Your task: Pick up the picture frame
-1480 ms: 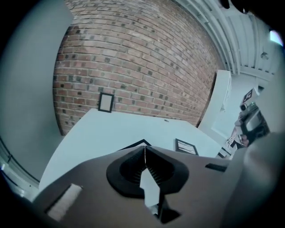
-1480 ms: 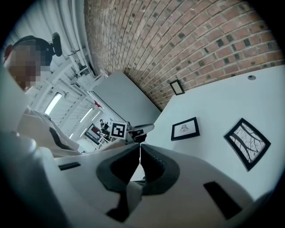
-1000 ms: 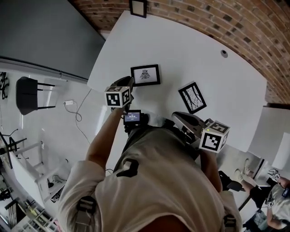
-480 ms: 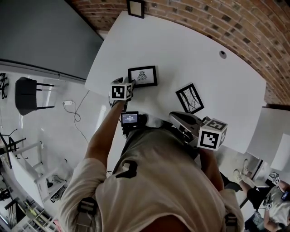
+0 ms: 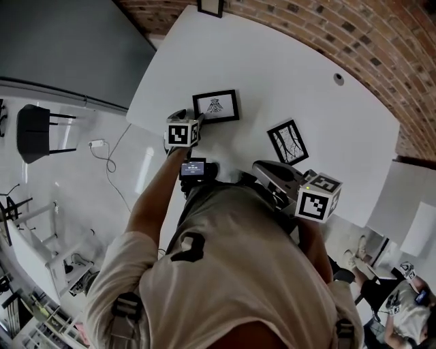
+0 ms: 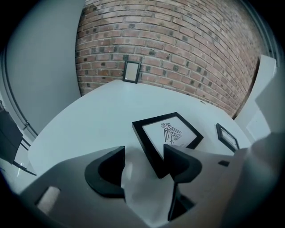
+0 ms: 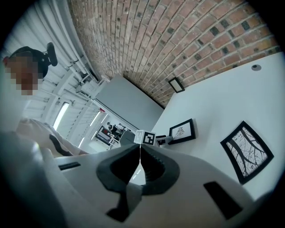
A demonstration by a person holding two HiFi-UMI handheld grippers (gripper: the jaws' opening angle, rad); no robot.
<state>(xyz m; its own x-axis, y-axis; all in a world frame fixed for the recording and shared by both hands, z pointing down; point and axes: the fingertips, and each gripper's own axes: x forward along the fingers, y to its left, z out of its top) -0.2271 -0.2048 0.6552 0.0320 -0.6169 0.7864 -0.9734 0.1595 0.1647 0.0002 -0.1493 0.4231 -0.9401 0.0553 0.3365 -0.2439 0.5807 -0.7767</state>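
On the white table point(image 5: 293, 75), working at the grasp of the picture frame point(image 6: 167, 136), lying flat close to the table's left edge. Having just been opening the jaws of the left gripper point(image 6: 144, 161), now holding them wide around the near corner of the frame, not yet pressing on it. Probably best: sliding a little deeper along one side rail, then closing squarely on that rail and not on the corner tip, so avoiding a twist when lifting. Keeping the right gripper point(image 7: 139, 153) closed and empty, well back. Finding much bare table beyond the frame. Minding the table edge just beside the left gripper, the second frame point(image 5: 287, 142) well apart to the right, and the small frame point(image 5: 210, 7) standing far off at the brick wall point(image 6: 178, 44).
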